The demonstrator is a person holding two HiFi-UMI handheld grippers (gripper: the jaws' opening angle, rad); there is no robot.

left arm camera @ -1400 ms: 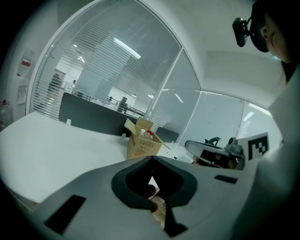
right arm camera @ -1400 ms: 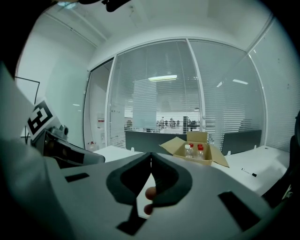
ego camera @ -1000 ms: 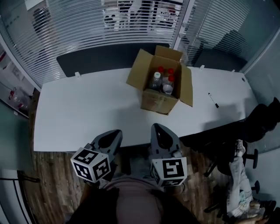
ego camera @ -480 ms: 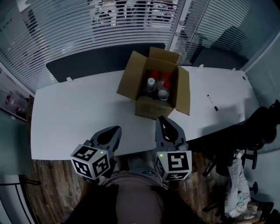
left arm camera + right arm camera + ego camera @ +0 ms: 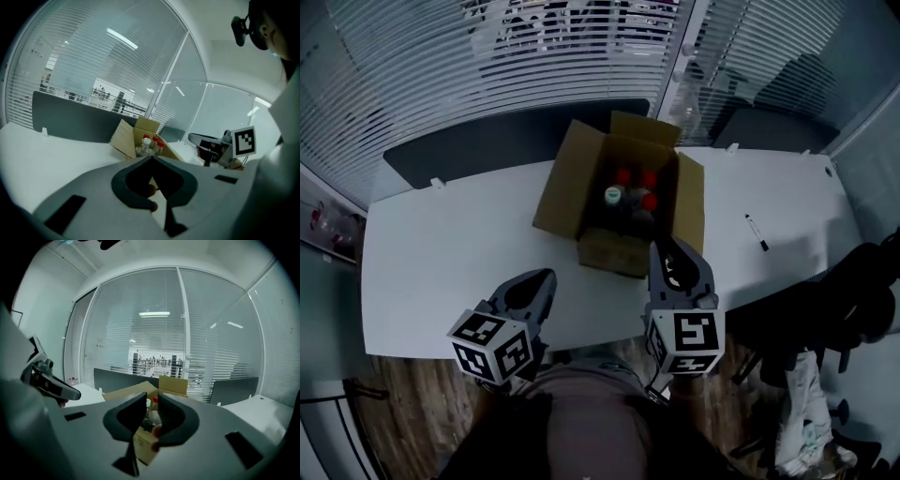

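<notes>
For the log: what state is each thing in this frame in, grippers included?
cardboard box: open, flaps spread, standing upright on the table.
bottles: upright inside the box, caps on.
marker pen: lying flat on the table, right of the box.
left gripper: jaws together, nothing held.
right gripper: jaws slightly apart, nothing between them, close in front of the box.

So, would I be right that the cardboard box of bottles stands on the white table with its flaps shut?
Not quite: the flaps are open. The head view shows the cardboard box of bottles standing on the white table with its flaps folded outward.
</notes>
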